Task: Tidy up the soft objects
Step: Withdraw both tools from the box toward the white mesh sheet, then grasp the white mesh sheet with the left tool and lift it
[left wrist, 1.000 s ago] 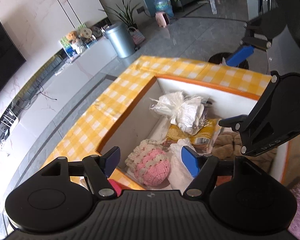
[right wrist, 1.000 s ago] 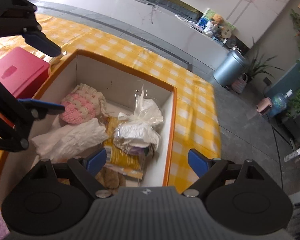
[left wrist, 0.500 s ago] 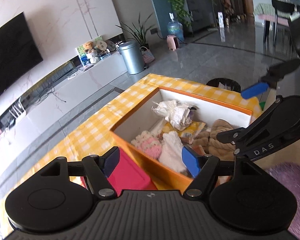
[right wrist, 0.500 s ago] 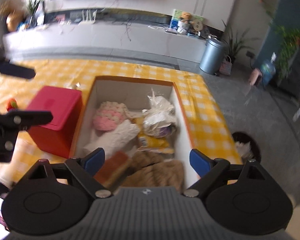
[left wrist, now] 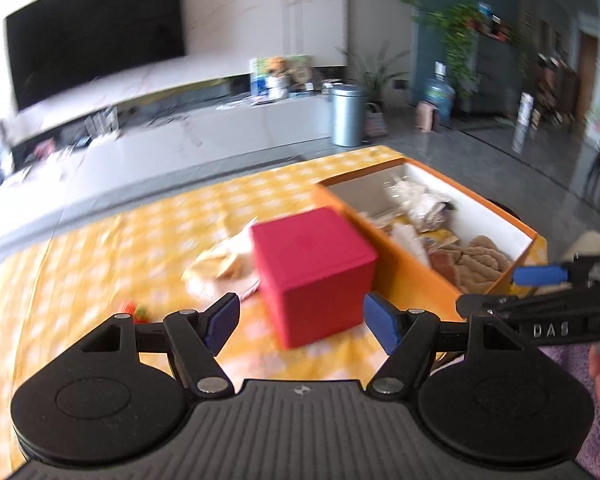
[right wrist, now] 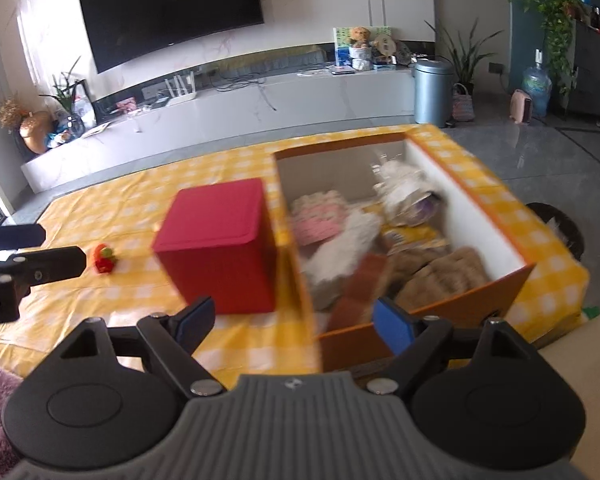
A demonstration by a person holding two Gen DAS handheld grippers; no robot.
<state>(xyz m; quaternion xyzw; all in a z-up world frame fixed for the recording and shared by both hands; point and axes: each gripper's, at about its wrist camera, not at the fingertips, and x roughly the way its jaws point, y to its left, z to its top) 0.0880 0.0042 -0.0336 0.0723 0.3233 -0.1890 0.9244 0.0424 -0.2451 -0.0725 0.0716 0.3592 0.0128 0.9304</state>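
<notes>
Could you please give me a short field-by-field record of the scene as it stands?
left claw: open, empty
right claw: open, empty
orange box: open-topped, holds soft items
red box: beside orange box
cream cloth: outside, behind red box
strawberry toy: on checked tablecloth

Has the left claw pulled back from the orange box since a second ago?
Yes. The left claw has backed away from the orange box, now facing the red box.
</notes>
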